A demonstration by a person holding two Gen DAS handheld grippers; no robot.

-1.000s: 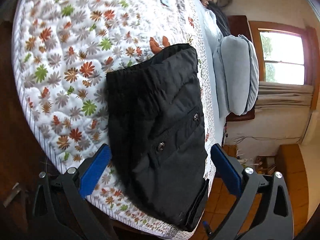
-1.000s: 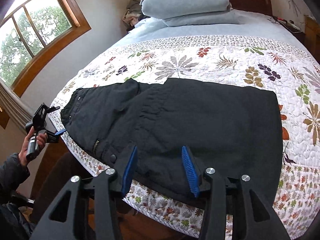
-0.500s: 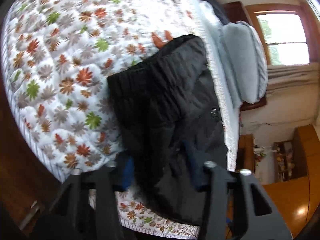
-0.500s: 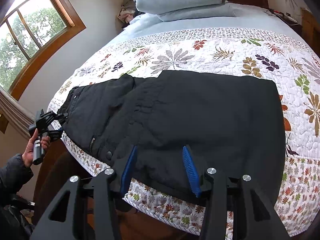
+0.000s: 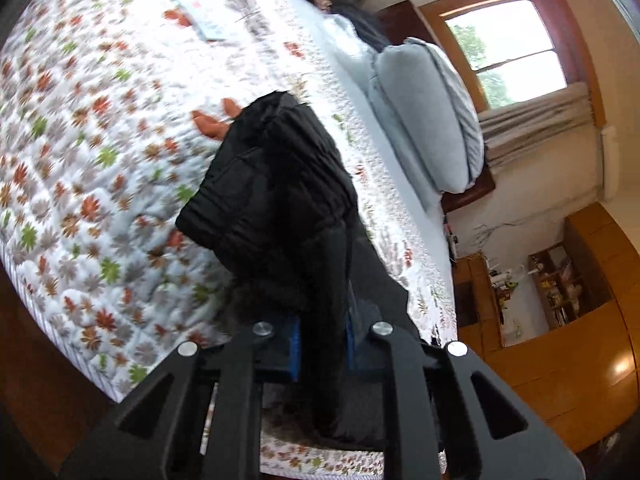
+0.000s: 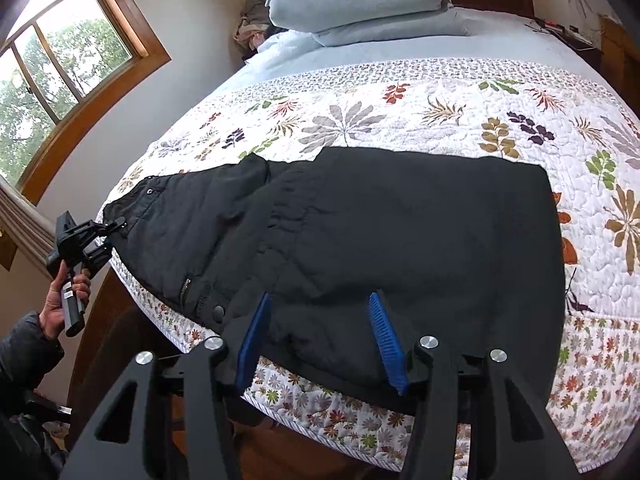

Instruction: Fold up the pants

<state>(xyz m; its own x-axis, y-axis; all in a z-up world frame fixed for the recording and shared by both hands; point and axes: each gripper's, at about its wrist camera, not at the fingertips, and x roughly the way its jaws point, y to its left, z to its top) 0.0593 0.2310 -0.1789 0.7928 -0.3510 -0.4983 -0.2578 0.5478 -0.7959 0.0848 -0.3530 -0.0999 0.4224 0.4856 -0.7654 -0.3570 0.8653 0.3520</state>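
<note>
blue pads of the right gripper [image 6: 320,340] stand apart and are opening, straddling the near edge of the black folded fabric pants [image 6: 380,240] without pressing it. the pants lie flat across the white leaf-patterned quilt [image 6: 440,120] at the bed's foot. at their waist end the left gripper [image 5: 322,344], held in a hand [image 6: 66,292], is clamped on the cloth and lifts it. beyond, grey-blue pillows [image 6: 360,4] are stacked by the wooden window [image 6: 60,64].
</note>
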